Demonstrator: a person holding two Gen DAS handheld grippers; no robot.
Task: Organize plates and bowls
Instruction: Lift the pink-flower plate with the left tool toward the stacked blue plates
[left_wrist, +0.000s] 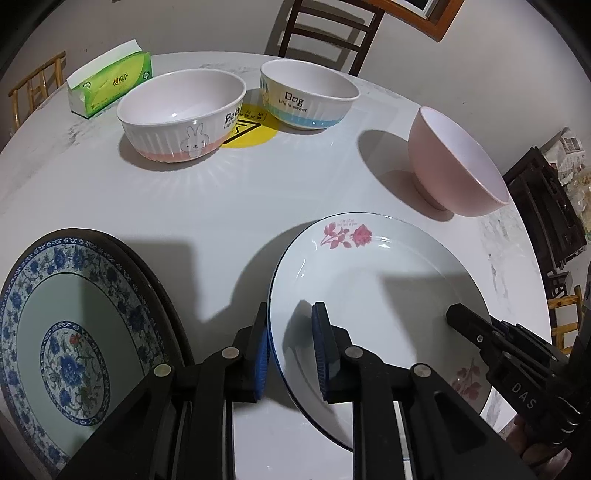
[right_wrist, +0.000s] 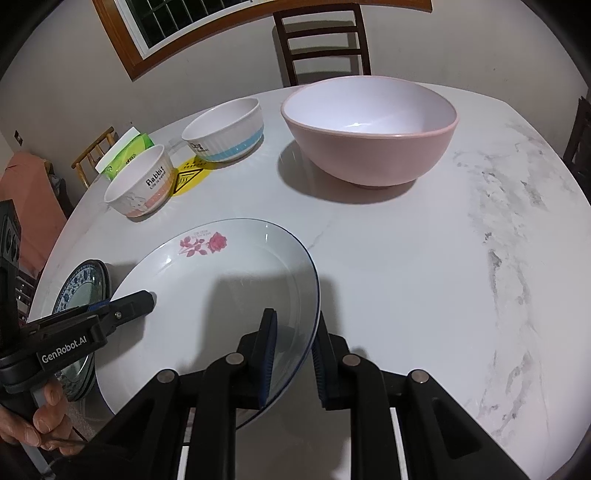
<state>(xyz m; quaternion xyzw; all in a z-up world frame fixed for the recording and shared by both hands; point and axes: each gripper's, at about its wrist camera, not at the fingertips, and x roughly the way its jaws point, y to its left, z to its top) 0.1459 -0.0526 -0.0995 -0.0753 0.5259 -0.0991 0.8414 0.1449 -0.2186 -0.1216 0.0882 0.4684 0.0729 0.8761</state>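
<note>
A white plate with pink roses (left_wrist: 369, 288) (right_wrist: 221, 288) lies on the marble table. My left gripper (left_wrist: 291, 354) straddles its left rim, jaws apart, one finger under and one over the rim. My right gripper (right_wrist: 293, 362) straddles its right rim the same way. A stack of blue floral plates (left_wrist: 74, 332) (right_wrist: 79, 288) lies to the left. A plain pink bowl (left_wrist: 458, 162) (right_wrist: 369, 129) stands behind the plate. A Rabbit bowl (left_wrist: 181, 114) (right_wrist: 142, 181) and a Dog bowl (left_wrist: 306, 92) (right_wrist: 225, 129) stand further back.
A green tissue pack (left_wrist: 110, 81) (right_wrist: 125, 151) lies at the far left of the table. A round yellow sticker (left_wrist: 251, 129) shows between the two printed bowls. Wooden chairs (right_wrist: 321, 40) stand around the table (right_wrist: 461, 258).
</note>
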